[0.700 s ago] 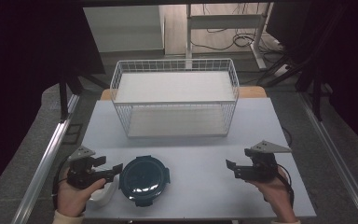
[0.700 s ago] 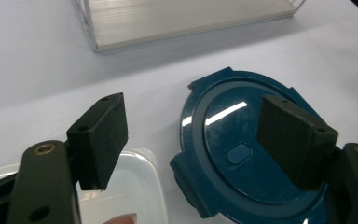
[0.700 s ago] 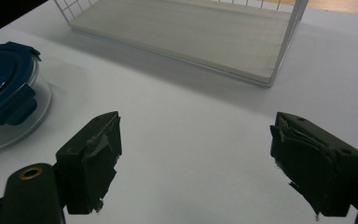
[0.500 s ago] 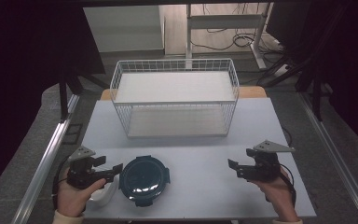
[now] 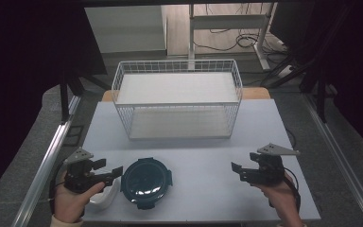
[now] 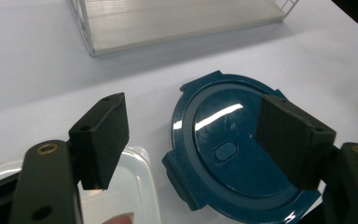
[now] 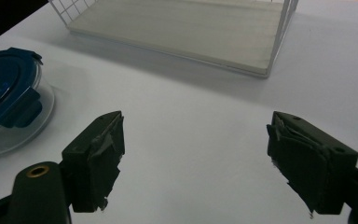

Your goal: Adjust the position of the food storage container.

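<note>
A round container with a dark blue clip-on lid point(image 5: 146, 182) stands near the front left of the white table point(image 5: 194, 144). My left gripper point(image 5: 109, 168) is just left of it, open, its jaws aimed at the lid's edge. In the left gripper view the lid point(image 6: 242, 158) lies between and beyond the open pads point(image 6: 102, 135), untouched. A clear container with a white rim point(image 6: 137, 186) lies under that gripper. My right gripper point(image 5: 238, 171) is at the front right, open and holding nothing. In the right gripper view it point(image 7: 196, 163) hovers over bare table, with the lidded container point(image 7: 4, 93) far left.
A white wire basket point(image 5: 177, 101) with a pale board floor stands at the back middle of the table. Its front corner shows in the right gripper view point(image 7: 186, 28). Bare tabletop lies between the two grippers. Dark curtains and cables surround the table.
The right gripper has edged slightly right and toward the near edge. The left gripper and the lidded container have stayed where they were.
</note>
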A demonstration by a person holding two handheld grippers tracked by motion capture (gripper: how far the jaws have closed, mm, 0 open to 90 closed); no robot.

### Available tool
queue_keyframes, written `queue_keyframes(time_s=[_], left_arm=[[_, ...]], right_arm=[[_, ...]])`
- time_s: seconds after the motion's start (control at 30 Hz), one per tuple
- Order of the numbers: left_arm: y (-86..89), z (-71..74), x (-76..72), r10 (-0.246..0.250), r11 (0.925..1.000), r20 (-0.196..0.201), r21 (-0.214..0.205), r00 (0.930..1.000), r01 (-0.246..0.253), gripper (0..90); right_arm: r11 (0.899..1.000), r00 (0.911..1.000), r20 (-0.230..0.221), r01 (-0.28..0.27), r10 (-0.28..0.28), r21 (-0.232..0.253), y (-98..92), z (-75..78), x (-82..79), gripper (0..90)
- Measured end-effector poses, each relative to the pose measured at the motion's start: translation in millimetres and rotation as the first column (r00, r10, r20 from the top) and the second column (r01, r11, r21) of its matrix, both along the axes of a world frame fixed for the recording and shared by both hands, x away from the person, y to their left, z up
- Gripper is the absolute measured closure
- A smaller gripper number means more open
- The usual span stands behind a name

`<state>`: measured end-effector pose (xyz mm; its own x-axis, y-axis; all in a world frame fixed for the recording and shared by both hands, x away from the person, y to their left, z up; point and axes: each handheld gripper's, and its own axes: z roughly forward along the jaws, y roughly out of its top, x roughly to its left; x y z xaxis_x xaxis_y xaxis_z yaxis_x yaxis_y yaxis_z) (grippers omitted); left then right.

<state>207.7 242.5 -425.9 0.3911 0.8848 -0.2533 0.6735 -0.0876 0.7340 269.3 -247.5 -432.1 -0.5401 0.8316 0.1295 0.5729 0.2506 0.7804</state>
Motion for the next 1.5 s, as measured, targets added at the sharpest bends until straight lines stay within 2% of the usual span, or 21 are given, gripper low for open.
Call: queue_keyframes(time_s=[0.23,0.47,0.57,0.73,0.87,0.93,1.0,1.13,1.27,1.5], left_arm=[[-4.5,2.7,5.3,-0.014,0.9999,-0.013,-0.006,0.9998,0.014,27.9],[-3.1,8.8,-4.5,-0.039,0.9992,-0.018,0.009,0.9991,0.039,42.0],[1.7,4.8,-10.2,-0.021,0.9993,-0.038,0.029,0.9991,0.022,45.8],[3.9,-1.7,-8.8,0.0,0.999,-0.073,0.045,0.9974,0.003,53.5],[1.7,-9.4,-6.9,0.032,0.9966,-0.098,0.079,0.9947,-0.024,61.9],[1.1,-11.5,-7.2,0.034,0.9961,-0.105,0.085,0.9938,-0.025,66.9],[-1.5,-17.9,-8.4,0.025,0.9966,-0.137,0.081,0.9902,-0.014,72.2],[-2.6,-24.5,-8.6,0.04,0.9947,-0.156,0.1,0.9869,-0.024,80.1],[-3.3,-29.5,-9.2,0.042,0.9944,-0.172,0.103,0.9843,-0.024,84.3],[-7.4,-38.4,-9.3,0.037,0.9935,-0.198,0.113,0.9796,-0.015,85.5]], right_arm=[[1.0,0.9997,-0.014,0.018,-0.019,-0.012,-5.2,-0.5,-1.7,18.9],[1.0,0.9997,-0.015,0.019,-0.019,-0.018,-5.8,0.0,-4.9,19.1],[0.999,0.9997,-0.018,0.015,-0.015,-0.033,-1.7,-0.6,-5.9,19.1],[0.999,0.9997,-0.02,0.015,-0.016,-0.049,1.8,-1.8,-4.2,19.1],[0.998,0.9994,-0.028,0.02,-0.022,-0.06,1.4,-5.0,-2.5,19.1],[0.998,0.9993,-0.029,0.02,-0.022,-0.062,1.3,-5.7,-2.3,19.1],[0.998,0.9993,-0.03,0.019,-0.021,-0.068,2.1,-7.2,-2.4,19.1],[0.997,0.9995,-0.027,0.015,-0.018,-0.078,3.7,-7.4,-2.6,19.1],[0.997,0.9995,-0.026,0.014,-0.016,-0.082,4.3,-8.0,-2.1,19.1],[0.995,0.9995,-0.028,0.015,-0.018,-0.103,5.8,-11.2,-1.1,19.1]])
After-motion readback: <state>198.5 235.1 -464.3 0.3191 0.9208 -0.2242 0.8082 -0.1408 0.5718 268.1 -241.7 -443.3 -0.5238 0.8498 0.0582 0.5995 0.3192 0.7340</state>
